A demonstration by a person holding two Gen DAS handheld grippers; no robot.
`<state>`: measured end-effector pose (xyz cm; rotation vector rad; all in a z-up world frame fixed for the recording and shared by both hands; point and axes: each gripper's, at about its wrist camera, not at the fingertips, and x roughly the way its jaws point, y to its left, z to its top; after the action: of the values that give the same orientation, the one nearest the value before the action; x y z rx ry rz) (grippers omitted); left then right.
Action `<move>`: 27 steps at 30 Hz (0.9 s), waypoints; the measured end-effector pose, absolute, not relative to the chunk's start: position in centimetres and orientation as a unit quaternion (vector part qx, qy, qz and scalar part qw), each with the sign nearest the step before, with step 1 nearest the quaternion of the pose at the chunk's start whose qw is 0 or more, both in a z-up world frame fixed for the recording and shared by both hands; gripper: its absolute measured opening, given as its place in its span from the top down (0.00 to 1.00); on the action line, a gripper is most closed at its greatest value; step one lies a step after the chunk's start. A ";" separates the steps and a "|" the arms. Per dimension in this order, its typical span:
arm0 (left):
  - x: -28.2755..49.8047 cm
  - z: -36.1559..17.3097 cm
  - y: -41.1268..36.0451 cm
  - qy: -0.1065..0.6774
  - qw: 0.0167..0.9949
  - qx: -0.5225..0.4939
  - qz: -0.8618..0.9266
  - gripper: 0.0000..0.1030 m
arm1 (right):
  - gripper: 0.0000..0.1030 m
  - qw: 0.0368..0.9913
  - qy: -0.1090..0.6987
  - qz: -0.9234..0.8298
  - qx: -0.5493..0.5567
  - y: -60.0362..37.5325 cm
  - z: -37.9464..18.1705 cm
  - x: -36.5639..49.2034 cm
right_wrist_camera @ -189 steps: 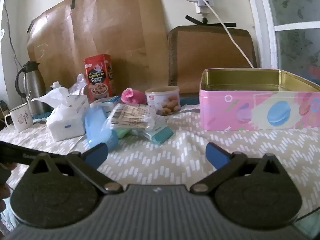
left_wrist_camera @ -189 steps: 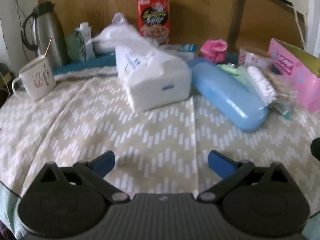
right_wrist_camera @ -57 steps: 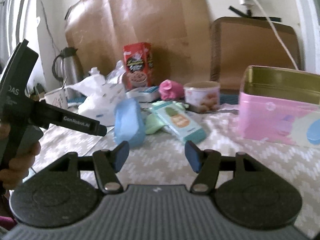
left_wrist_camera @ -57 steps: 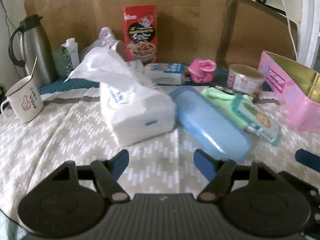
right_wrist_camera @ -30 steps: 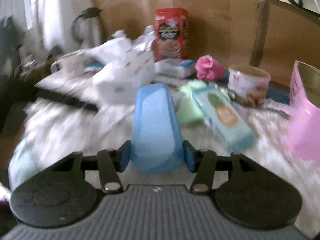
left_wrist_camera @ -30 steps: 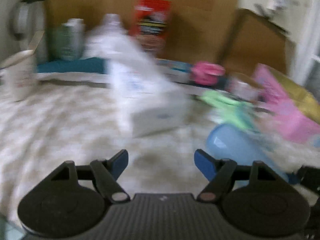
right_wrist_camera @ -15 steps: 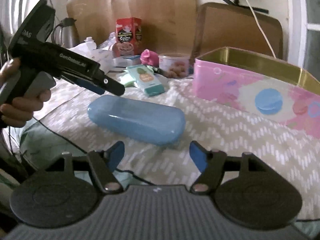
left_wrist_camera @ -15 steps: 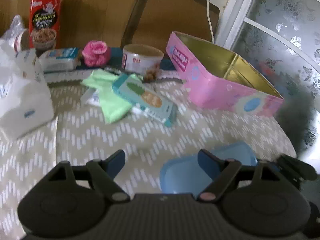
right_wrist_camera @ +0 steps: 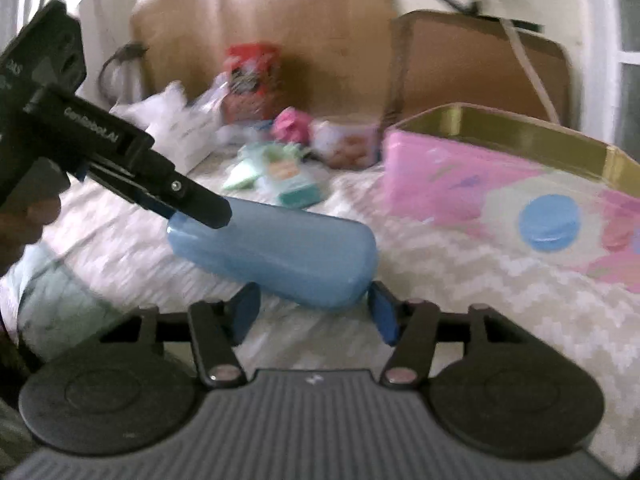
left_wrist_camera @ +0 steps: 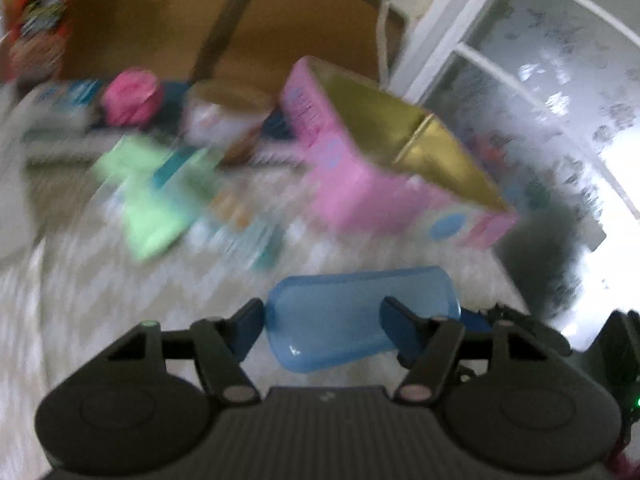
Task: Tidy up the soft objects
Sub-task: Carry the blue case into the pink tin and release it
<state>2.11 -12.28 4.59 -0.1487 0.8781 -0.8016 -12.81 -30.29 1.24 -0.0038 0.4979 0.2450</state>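
A light blue hard case [right_wrist_camera: 280, 248] lies on the patterned cloth at the front, also in the left wrist view [left_wrist_camera: 352, 308]. My left gripper [left_wrist_camera: 322, 326] straddles its left end with jaws closing, and I see no pad pressing on it. It reaches in from the left [right_wrist_camera: 192, 210]. My right gripper [right_wrist_camera: 314, 310] flanks the case's right end, also closing, with a gap left at one pad. Behind lie a green cloth [left_wrist_camera: 152, 208], a wipes packet [right_wrist_camera: 288, 180], a pink puff [right_wrist_camera: 292, 126] and a white tissue pack [right_wrist_camera: 176, 128].
An open pink tin [right_wrist_camera: 500, 200] with a gold inside stands at the right. A snack cup [left_wrist_camera: 228, 116], a red box [right_wrist_camera: 252, 76] and a kettle [right_wrist_camera: 124, 68] line the back by brown cardboard. A hand [right_wrist_camera: 24, 220] holds the left gripper. The picture is blurred.
The right gripper carried the blue case to the front and let it go. Both grippers have since closed in on its two ends, and their jaws stand narrower than half a second ago.
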 end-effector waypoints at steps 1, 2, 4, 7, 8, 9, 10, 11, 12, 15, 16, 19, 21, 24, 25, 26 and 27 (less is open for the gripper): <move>2.6 5.4 -13.1 0.401 0.827 -0.066 -0.387 0.37 | 0.40 0.965 0.235 0.112 0.009 -31.0 1.8 -12.8; 3.2 6.3 -14.3 0.386 0.830 -0.061 -0.398 0.37 | 0.40 0.969 0.225 0.101 0.015 -31.5 2.5 -12.8; 4.7 8.1 -17.3 0.355 0.836 -0.047 -0.415 0.36 | 0.40 0.978 0.198 0.070 0.017 -32.8 4.0 -12.4; 7.0 9.1 -21.1 0.331 0.842 -0.046 -0.424 0.36 | 0.40 0.984 0.173 0.018 0.027 -35.0 5.6 -10.8; 7.6 9.0 -22.0 0.329 0.842 -0.046 -0.425 0.36 | 0.40 0.985 0.167 0.005 0.032 -35.9 5.8 -10.0; 8.5 8.8 -23.2 0.329 0.843 -0.045 -0.423 0.35 | 0.40 0.986 0.165 -0.007 0.040 -36.8 6.0 -9.3; 9.1 8.6 -24.1 0.333 0.844 -0.045 -0.418 0.35 | 0.40 0.985 0.166 -0.018 0.045 -37.8 6.0 -8.5; 9.4 8.3 -24.7 0.338 0.845 -0.042 -0.413 0.37 | 0.40 0.984 0.171 -0.027 0.046 -38.3 5.8 -7.8; 9.8 7.8 -25.5 0.343 0.847 -0.034 -0.405 0.37 | 0.38 0.983 0.172 -0.039 0.045 -38.8 5.6 -7.2; 9.8 6.7 -26.3 0.343 0.858 -0.011 -0.382 0.37 | 0.32 0.982 0.169 -0.081 0.036 -39.1 5.3 -6.2; 9.7 6.5 -26.4 0.343 0.860 -0.008 -0.378 0.37 | 0.32 0.981 0.166 -0.091 0.037 -39.1 5.2 -6.2; 8.1 6.6 -24.6 0.334 0.857 -0.023 -0.391 0.37 | 0.32 0.982 0.151 -0.108 0.046 -38.8 5.2 -6.6; 6.6 7.1 -22.3 0.315 0.858 -0.035 -0.406 0.36 | 0.32 0.983 0.133 -0.114 0.055 -38.7 5.4 -7.2; 4.0 7.3 -17.3 0.301 0.863 -0.057 -0.402 0.36 | 0.38 0.989 0.096 -0.083 0.075 -37.1 5.6 -9.2; 3.3 7.0 -15.3 0.300 0.863 -0.064 -0.402 0.36 | 0.41 0.991 0.093 -0.063 0.075 -36.3 5.5 -9.6; 2.7 6.5 -13.2 0.301 0.867 -0.070 -0.391 0.36 | 0.45 0.992 0.096 -0.041 0.074 -35.5 5.5 -9.8; 2.2 5.7 -10.9 0.307 0.876 -0.073 -0.365 0.36 | 0.50 0.991 0.111 -0.006 0.072 -34.3 5.3 -9.6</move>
<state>2.17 -10.90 5.72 -0.1519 0.6403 -0.7625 -9.63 -34.34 5.26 0.1451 0.2233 -0.0116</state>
